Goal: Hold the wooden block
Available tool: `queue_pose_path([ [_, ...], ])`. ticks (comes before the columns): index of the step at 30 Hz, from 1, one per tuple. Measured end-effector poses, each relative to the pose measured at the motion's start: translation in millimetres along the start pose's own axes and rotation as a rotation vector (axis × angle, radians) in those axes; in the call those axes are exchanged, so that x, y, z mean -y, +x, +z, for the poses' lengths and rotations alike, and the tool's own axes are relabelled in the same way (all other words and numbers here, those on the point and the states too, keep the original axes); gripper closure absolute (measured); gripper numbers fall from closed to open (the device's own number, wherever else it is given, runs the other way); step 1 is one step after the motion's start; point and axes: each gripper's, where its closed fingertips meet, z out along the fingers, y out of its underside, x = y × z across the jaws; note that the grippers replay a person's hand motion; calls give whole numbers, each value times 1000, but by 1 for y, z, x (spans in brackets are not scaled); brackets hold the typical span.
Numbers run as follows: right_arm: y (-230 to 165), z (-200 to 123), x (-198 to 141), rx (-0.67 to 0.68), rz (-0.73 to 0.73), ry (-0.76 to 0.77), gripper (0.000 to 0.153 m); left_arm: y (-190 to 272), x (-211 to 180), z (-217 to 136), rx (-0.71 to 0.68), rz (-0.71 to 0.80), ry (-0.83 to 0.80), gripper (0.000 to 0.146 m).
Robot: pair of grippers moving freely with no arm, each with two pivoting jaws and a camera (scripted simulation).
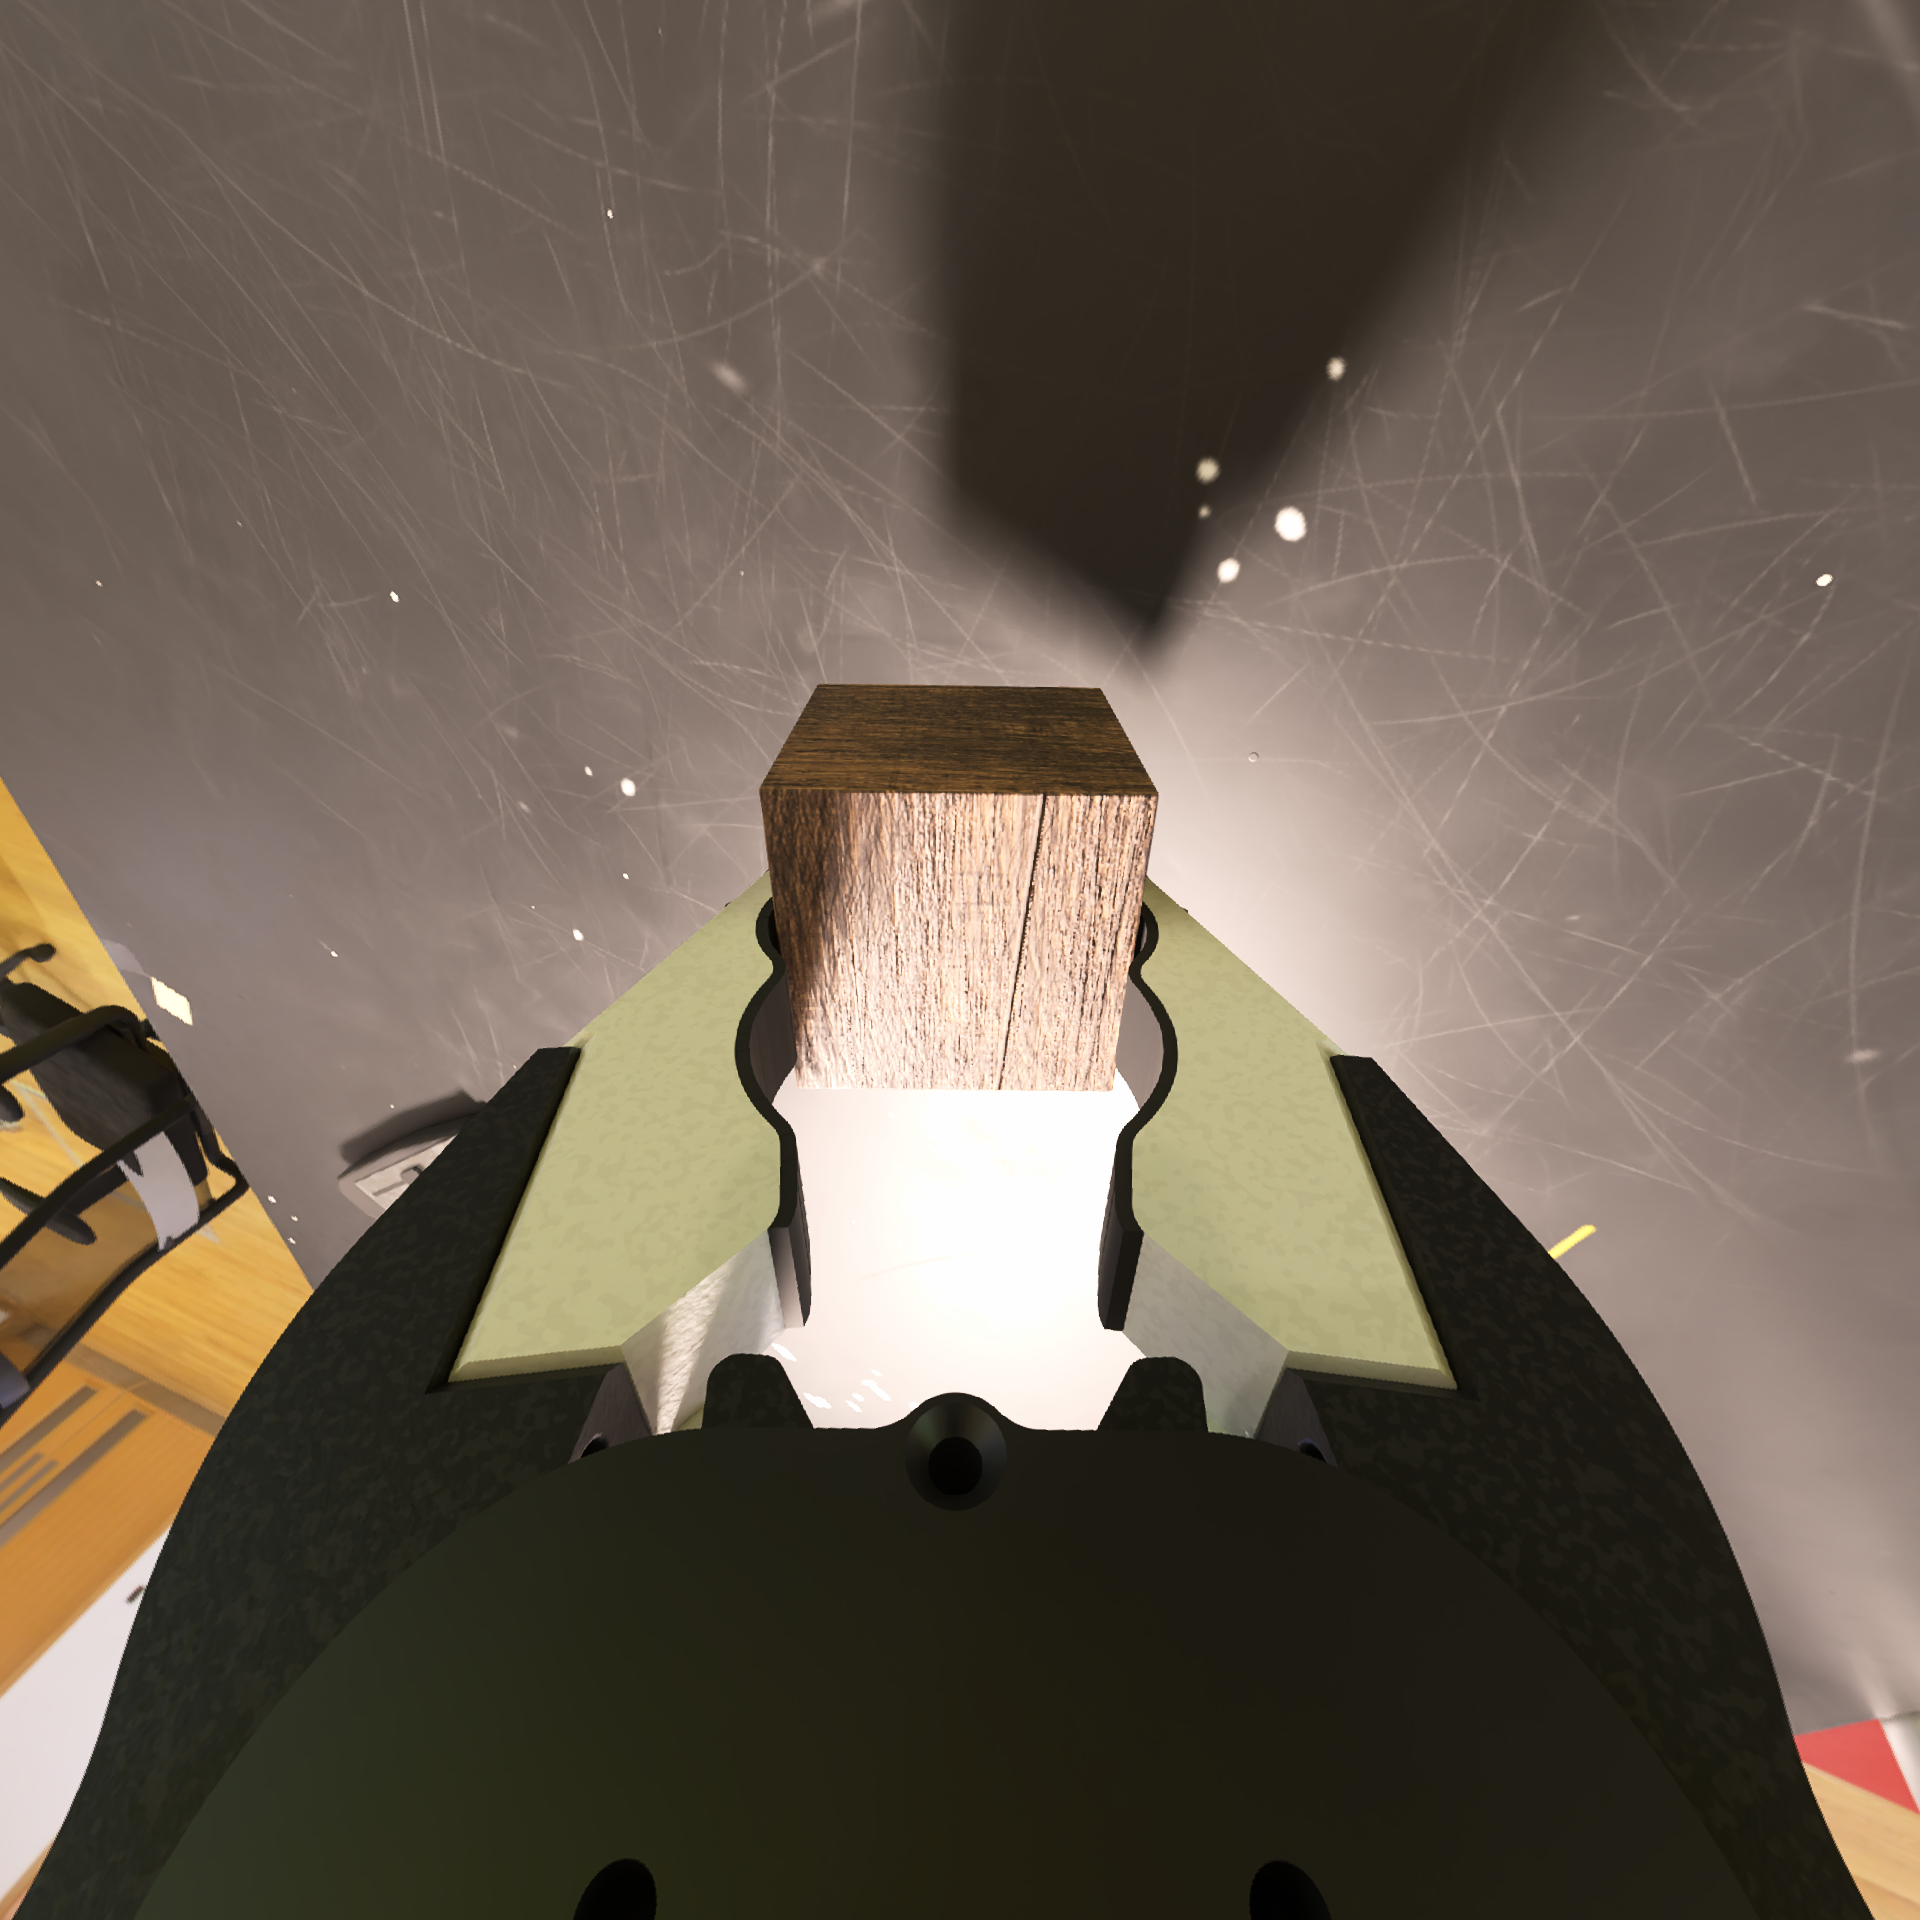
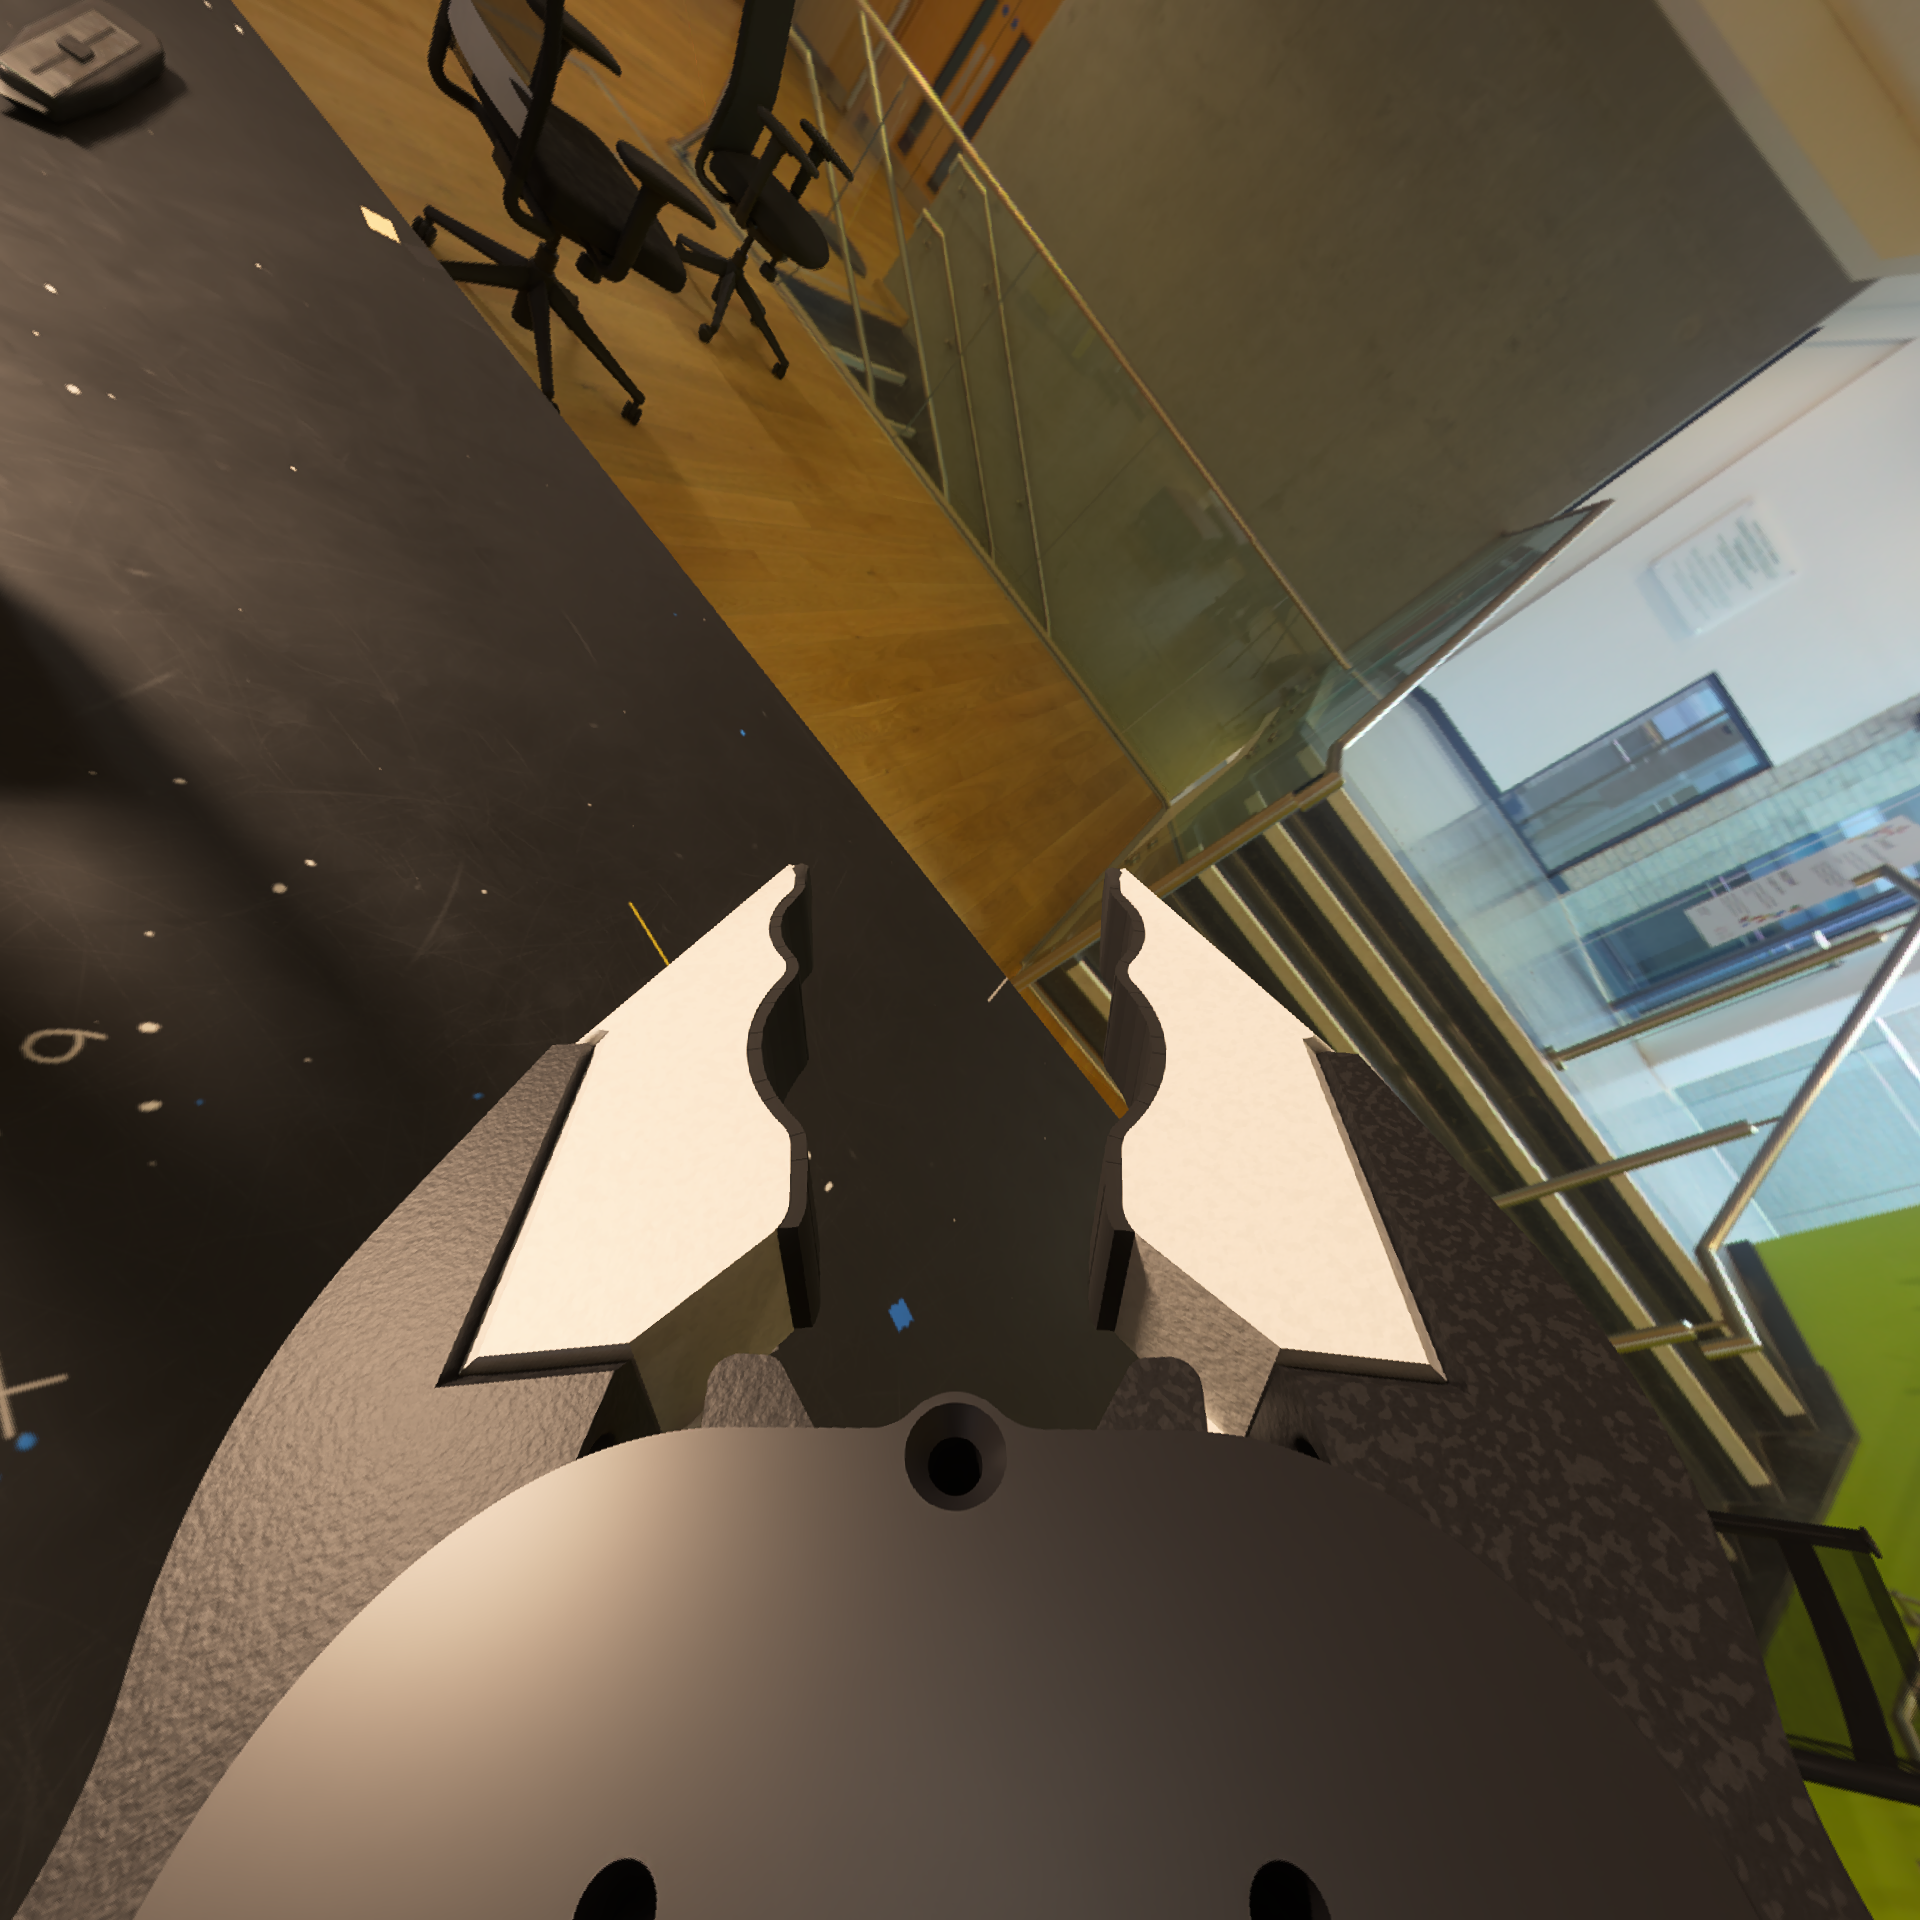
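A brown wooden block [image 1: 956,914] with dark grain sits between the two pale green fingers of my left gripper [image 1: 956,914]. Both fingers press its left and right sides near their tips, and the block's far half sticks out past them. It hangs over a scratched grey surface [image 1: 416,468]. My right gripper [image 2: 956,883] is open and empty, its white-faced fingers spread over a dark surface [image 2: 312,623]. The block does not show in the right wrist view.
A large dark shadow [image 1: 1195,312] lies on the grey surface beyond the block. The surface's edge runs at the left, with wooden floor and office chairs [image 2: 582,197] beyond. A glass railing [image 2: 1143,520] and a flat dark object [image 2: 78,57] show in the right wrist view.
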Motion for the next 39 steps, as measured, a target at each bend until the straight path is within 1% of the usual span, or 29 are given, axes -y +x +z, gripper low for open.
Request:
queue_pose_path([
  [5,-3,5,-2,2,-16,-17,97,-2,2,1,34,39,-5,85],
  [8,-4,7,-3,2,-31,-27,97,-1,3,1,33,65,-4,85],
  [39,-6,8,-10,16,-49,-63,97,0,3,0,28,74,-12,85],
])
